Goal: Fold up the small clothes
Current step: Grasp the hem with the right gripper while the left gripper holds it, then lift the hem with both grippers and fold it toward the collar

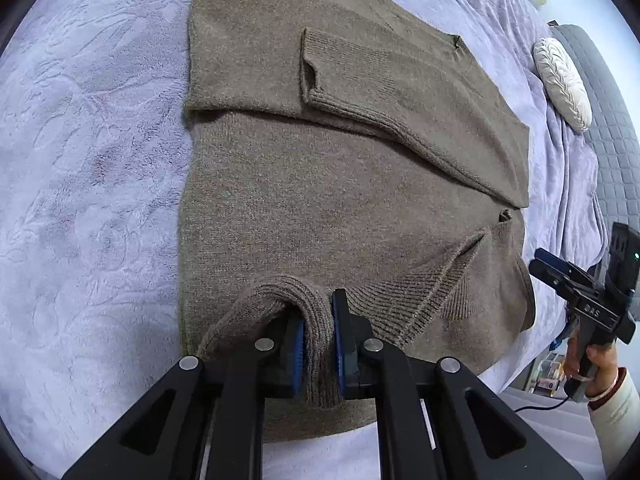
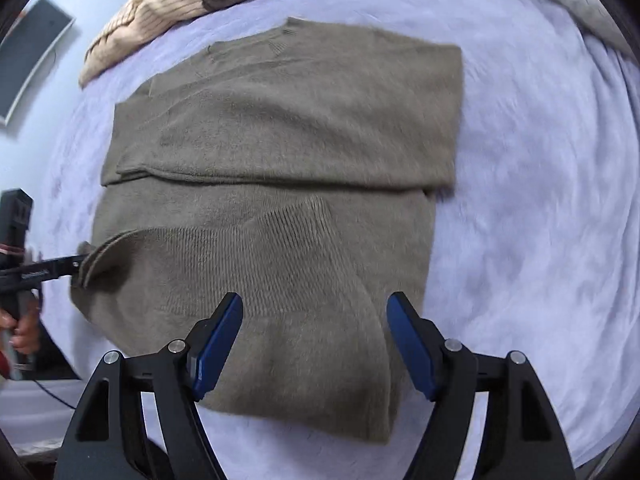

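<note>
Fingers of the left gripper [image 1: 318, 344] pinch the sweater's [image 1: 320, 200] cuff [image 1: 308, 320]; the right gripper [image 2: 314, 344] hangs open. Lay the sleeve flat and smooth.

The near hem of the brown sweater [image 1: 320, 200] runs out of sight beneath the left gripper [image 1: 319, 320] in the left wrist view, and its ribbed cuff [image 1: 316, 352] disappears between the blue pads. The far edge of the sweater is cut off at the top of that view. A second knit garment [image 2: 160, 12] is cropped by the top edge of the right wrist view, which is blurred across the purple blanket [image 2: 540, 200]. A white cushion [image 1: 564, 84] sits near the rim, warped by the lens.
</note>
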